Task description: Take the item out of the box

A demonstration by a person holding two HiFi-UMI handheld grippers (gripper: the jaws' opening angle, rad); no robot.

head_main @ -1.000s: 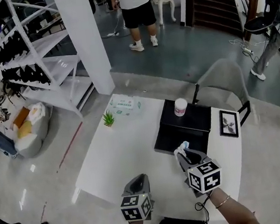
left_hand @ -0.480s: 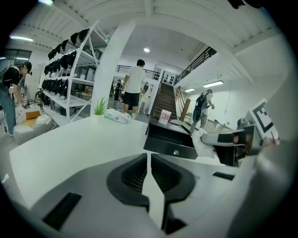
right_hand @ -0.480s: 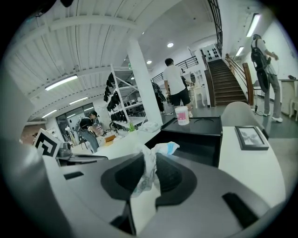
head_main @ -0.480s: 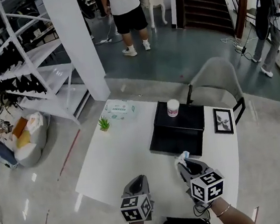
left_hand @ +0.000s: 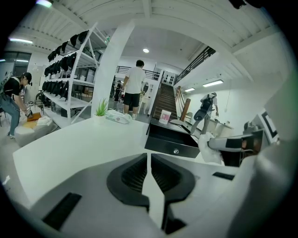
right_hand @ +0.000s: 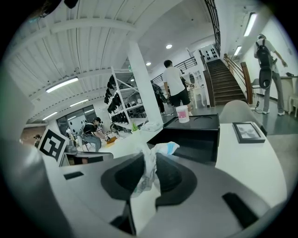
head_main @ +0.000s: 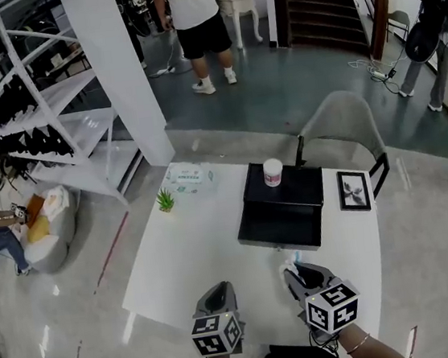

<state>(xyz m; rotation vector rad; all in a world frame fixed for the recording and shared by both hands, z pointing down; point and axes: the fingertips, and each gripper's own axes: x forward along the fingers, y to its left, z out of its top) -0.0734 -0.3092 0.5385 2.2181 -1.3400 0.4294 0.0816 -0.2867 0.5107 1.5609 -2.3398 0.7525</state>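
Right gripper [right_hand: 149, 156] pinches the crumpled white plastic packet with a blue corner [right_hand: 164, 148] above the white table [head_main: 191, 251], clear of the open black box [head_main: 282, 224], presumably for set-down; left gripper [left_hand: 149, 156] sits pressed together, empty, idle.

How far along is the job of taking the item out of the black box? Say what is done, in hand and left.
Done: the crumpled white packet is outside the black box, whose drawer stands open. In hand: the right tool pinches the packet over the white table, near its front edge. Left: probably setting it down. The left tool is shut and empty.
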